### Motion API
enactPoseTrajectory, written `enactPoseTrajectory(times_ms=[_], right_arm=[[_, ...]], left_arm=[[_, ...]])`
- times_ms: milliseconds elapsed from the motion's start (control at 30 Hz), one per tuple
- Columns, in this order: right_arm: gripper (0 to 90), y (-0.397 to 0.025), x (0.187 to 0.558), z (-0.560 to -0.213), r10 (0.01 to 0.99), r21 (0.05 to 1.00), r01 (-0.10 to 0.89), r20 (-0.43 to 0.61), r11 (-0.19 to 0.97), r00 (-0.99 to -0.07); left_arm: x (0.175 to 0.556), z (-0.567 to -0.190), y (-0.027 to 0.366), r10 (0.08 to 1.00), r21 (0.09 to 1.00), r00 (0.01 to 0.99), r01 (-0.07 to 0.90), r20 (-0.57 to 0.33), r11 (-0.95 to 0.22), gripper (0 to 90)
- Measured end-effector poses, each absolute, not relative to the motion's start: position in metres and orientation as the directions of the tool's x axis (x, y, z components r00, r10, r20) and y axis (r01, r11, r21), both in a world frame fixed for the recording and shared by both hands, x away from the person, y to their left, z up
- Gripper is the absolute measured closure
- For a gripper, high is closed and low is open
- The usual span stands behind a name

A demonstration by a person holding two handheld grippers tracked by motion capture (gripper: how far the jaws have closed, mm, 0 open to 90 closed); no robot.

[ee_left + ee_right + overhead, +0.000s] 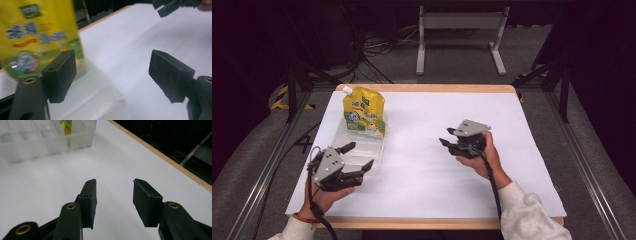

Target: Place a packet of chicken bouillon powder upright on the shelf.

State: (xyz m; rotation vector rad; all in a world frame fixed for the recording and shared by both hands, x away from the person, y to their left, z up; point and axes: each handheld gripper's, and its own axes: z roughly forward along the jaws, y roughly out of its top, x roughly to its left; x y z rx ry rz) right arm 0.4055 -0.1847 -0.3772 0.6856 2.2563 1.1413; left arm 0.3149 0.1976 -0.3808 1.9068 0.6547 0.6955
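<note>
A yellow spouted pouch (363, 111) with a white cap stands upright in the far end of a clear plastic container (362, 145) at the table's left. My left gripper (361, 155) is open at the container's near end, one jaw over it and one beside it, holding nothing. The left gripper view shows the pouch (32, 37) close ahead, the container (100, 95) below the open left gripper (112, 72), and the right gripper (172, 6) far off. My right gripper (445, 136) hovers open right of centre, pointing left. Its own view shows the open right gripper (114, 195) above bare white surface, the container (37, 142) farther off.
A white sheet (437, 170) covers the wooden table, whose edge (160, 155) runs along the far side. Metal frame rails (267, 170) flank the table. A white stand (459, 35) and cables lie on the floor behind.
</note>
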Motion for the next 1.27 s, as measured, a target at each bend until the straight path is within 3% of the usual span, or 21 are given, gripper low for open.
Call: enactPoseTrajectory(times_ms=[300, 533, 800, 1267], right_arm=[[45.9, -0.253, 0.362, -0.411, 0.651, 0.779, 0.248, -0.254, 0.576, -0.715], [31.2, -0.296, 0.331, -0.424, 0.695, 0.779, 0.297, -0.234, 0.552, -0.68], [18.6, -0.32, 0.308, -0.438, 0.75, 0.768, 0.374, -0.2, 0.519, -0.631], [11.8, -0.324, 0.298, -0.44, 0.77, 0.772, 0.383, -0.207, 0.508, -0.603]], left_arm=[[0.302, -0.41, 0.155, 0.563, 0.848, 0.801, 0.144, 0.204, -0.51, 16.7], [0.299, -0.433, 0.138, 0.51, 0.805, 0.842, 0.175, 0.176, -0.567, 13.3], [0.304, -0.449, 0.13, 0.483, 0.762, 0.863, 0.215, 0.144, -0.61, 10.1], [0.312, -0.449, 0.128, 0.46, 0.766, 0.879, 0.208, 0.127, -0.609, 9.0]])
